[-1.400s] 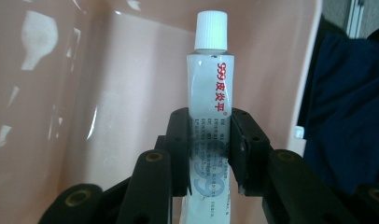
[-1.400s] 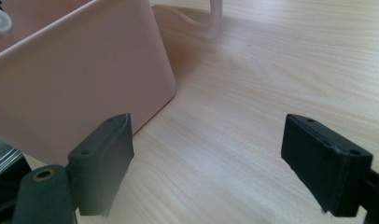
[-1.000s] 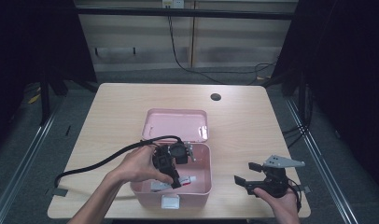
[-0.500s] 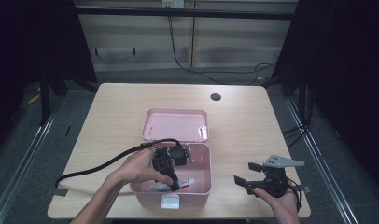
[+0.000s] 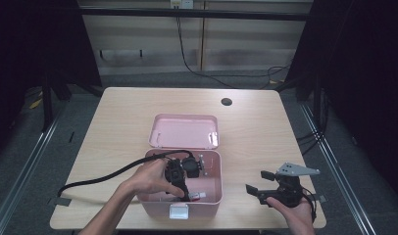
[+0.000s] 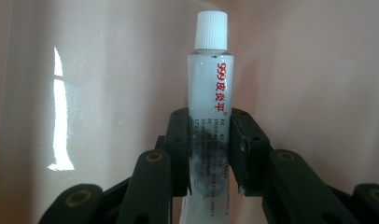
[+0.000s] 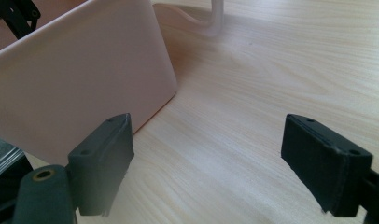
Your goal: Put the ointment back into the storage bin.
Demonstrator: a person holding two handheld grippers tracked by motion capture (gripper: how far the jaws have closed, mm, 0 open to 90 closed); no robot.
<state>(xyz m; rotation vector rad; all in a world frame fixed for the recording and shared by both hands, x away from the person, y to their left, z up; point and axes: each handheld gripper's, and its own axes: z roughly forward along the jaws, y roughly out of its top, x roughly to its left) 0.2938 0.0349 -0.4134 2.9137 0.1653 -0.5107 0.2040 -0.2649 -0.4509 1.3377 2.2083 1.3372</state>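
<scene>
Left claw (image 6: 209, 154): squeezing the white tube (image 6: 210, 107).
Tube: low inside the pink box (image 5: 212, 196), cap pointing away.
Right claw (image 7: 225, 163): wide apart, holding nothing, beside the box.
Could go wrong: 1 tight squeeze might push cream out.

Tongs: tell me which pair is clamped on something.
The left tongs, down inside the pink box, grip a white tube; the right tongs stand open above the table.
</scene>
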